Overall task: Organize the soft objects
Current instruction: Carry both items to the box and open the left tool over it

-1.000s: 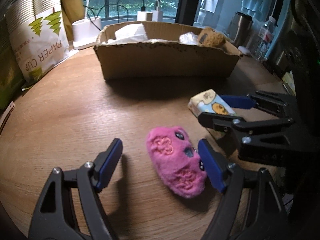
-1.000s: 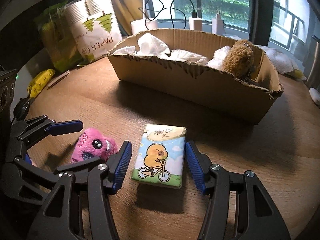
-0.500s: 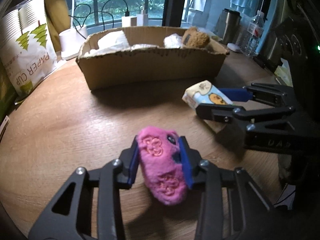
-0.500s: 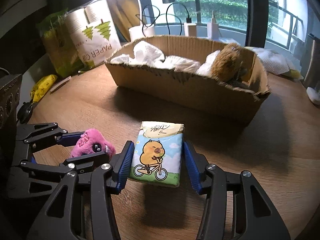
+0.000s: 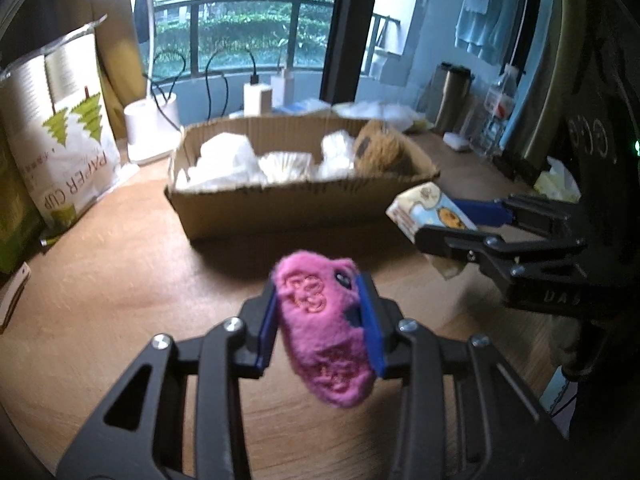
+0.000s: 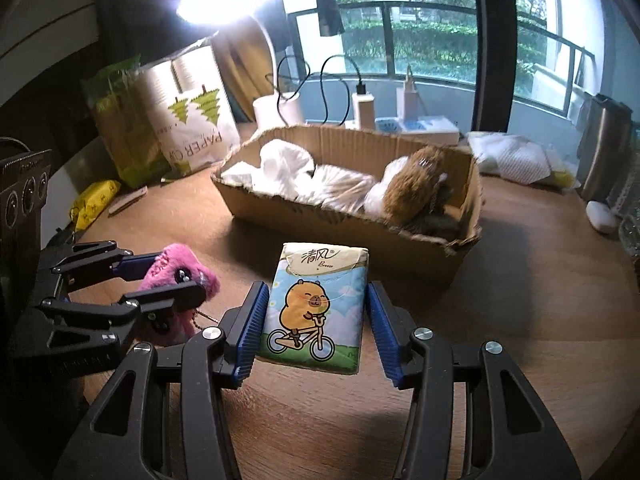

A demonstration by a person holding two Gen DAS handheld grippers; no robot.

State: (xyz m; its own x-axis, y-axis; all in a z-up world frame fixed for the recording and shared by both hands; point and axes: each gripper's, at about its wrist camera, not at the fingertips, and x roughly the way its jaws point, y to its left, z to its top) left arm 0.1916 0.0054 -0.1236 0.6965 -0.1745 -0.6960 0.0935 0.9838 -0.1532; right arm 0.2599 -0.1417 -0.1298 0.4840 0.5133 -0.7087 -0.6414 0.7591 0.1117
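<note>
Both grippers now hang above the bench [image 6: 520,320], each load lifted clear of the wood. Left gripper [image 5: 320,320]: fingers, having just narrowed, clamp one pink plush toy [image 5: 324,328]. Right gripper [image 6: 316,320]: fingers pinch one tissue pack [image 6: 316,308]. Beyond, one cardboard box [image 6: 328,220] holds crumpled white wrappers [image 6: 288,164] and one brown plush toy [image 6: 416,184]. One paper-cup bag [image 6: 192,120] stands at left, behind the box.

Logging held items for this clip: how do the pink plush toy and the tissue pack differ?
The pink plush toy is fuzzy and rounded; the tissue pack is flat, rectangular and printed. The left gripper holds the toy, the right gripper the pack. Both are clamped, off the table.
</note>
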